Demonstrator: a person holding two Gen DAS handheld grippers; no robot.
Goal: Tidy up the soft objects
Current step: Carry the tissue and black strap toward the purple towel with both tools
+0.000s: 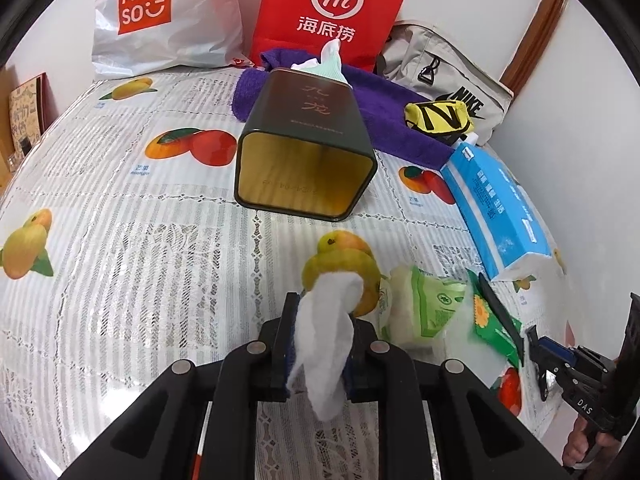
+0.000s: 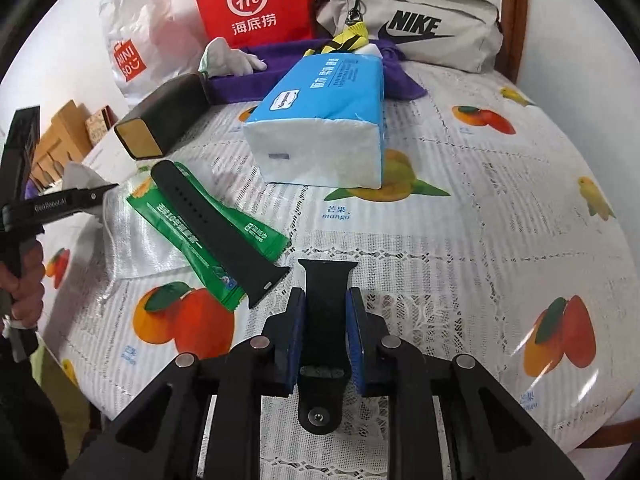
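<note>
My left gripper [image 1: 320, 312] is shut on a white tissue [image 1: 326, 344] and holds it above the table, in front of a dark tin [image 1: 308, 152] that lies on its side with its open end toward me. My right gripper [image 2: 326, 304] is shut on a short black watch strap half [image 2: 326, 320]. The longer black strap half [image 2: 216, 232] lies on a green wipes packet [image 2: 256, 236] to the left. The left gripper [image 2: 96, 194] shows at the right wrist view's left edge. A white glove [image 1: 326, 60] sticks out behind the tin.
A blue tissue pack [image 2: 324, 120] lies mid-table on the fruit-print cloth [image 2: 480, 220]. A purple towel [image 1: 380, 100], yellow-black pouch [image 1: 436, 118], Nike bag [image 2: 416, 28], red bag [image 1: 332, 8] and white Miniso bag [image 1: 160, 16] line the back. A white mask [image 2: 136, 248] lies under the green packet.
</note>
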